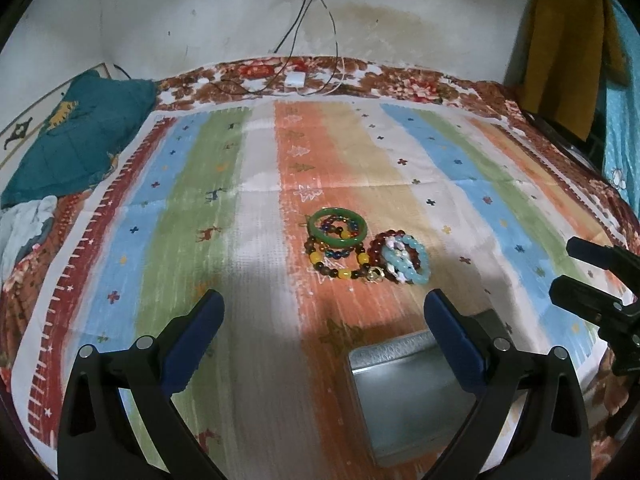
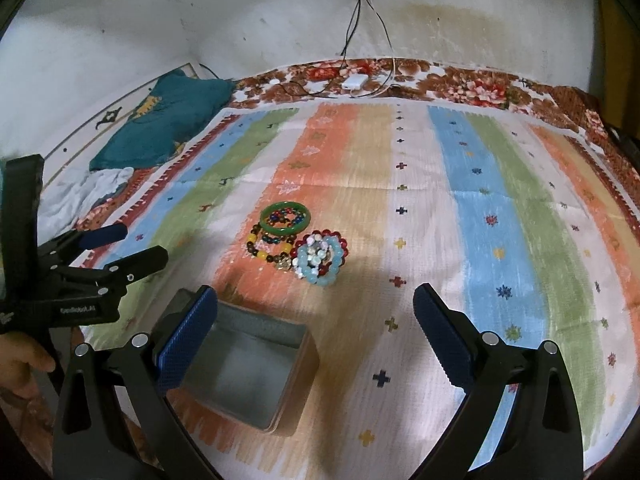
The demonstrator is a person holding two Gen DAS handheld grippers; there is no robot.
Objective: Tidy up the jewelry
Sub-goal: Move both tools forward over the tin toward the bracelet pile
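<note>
A small pile of bracelets lies on the striped cloth: a green bangle (image 1: 337,227) (image 2: 285,219), a brown-and-yellow bead bracelet (image 1: 346,273) (image 2: 261,254), a dark red bead bracelet (image 1: 384,240) (image 2: 340,242) and a light blue bead bracelet (image 1: 412,268) (image 2: 320,270). An open, empty grey metal tin (image 1: 408,392) (image 2: 248,372) sits nearer than the pile. My left gripper (image 1: 324,312) is open and empty, short of the pile. My right gripper (image 2: 316,308) is open and empty, its left finger over the tin's corner.
The striped cloth (image 1: 256,240) covers a floral bedspread (image 1: 400,80). A teal pillow (image 1: 76,136) and white cloth (image 1: 28,228) lie at the far left. A charger and cables (image 1: 296,80) lie by the wall. Yellow fabric (image 1: 560,40) hangs at right.
</note>
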